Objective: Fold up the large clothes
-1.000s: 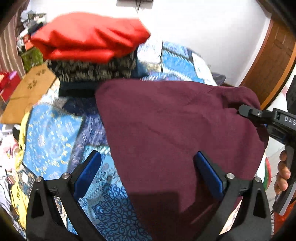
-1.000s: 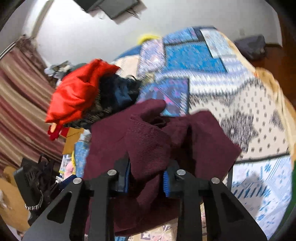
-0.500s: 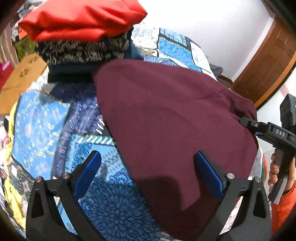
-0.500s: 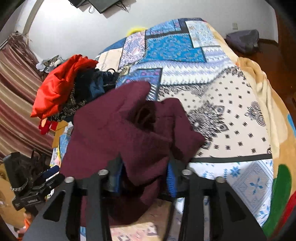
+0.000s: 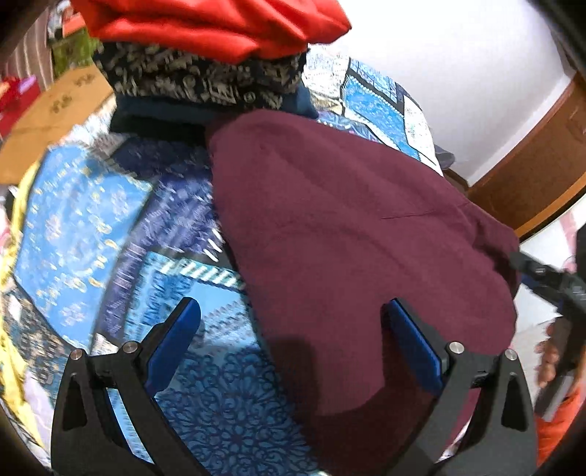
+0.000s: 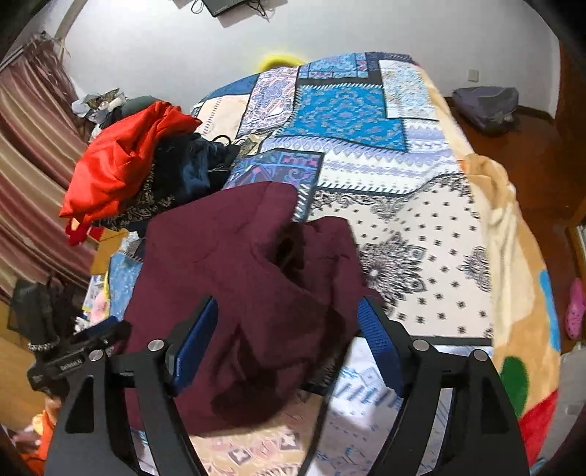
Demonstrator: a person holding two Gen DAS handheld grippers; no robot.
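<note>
- Where writing might be read, little resolves: white lettering on the body of the left gripper (image 6: 78, 362), seen from the right wrist view, is too blurred to spell out, and the 2 paw-like marks on the brown cardboard (image 5: 55, 106) carry no words.
- Lying on the patterned bedspread (image 6: 421, 205), the maroon garment (image 5: 348, 234) spreads broad and mostly flat in the left wrist view, its far edge touching the stack of folded clothes (image 5: 205, 84), which is topped by a red garment (image 5: 208, 25).
- Left gripper (image 5: 291, 340): its jaws are spread wide and grasp nothing; the near edge of the maroon garment runs between the 2 blue pads (image 5: 175, 337), with 1 pad over the bedspread and the other over the cloth.
- Right gripper (image 6: 287, 348): its jaws are also parted, holding nothing; a rumpled, bunched part of the maroon garment (image 6: 241, 285) lies between and below the pads.
- From the left wrist view the right gripper (image 5: 549, 282) sits at the garment's right edge, blurred.
- A grey bag (image 6: 487, 106) rests on the wooden floor beyond the bed.
</note>
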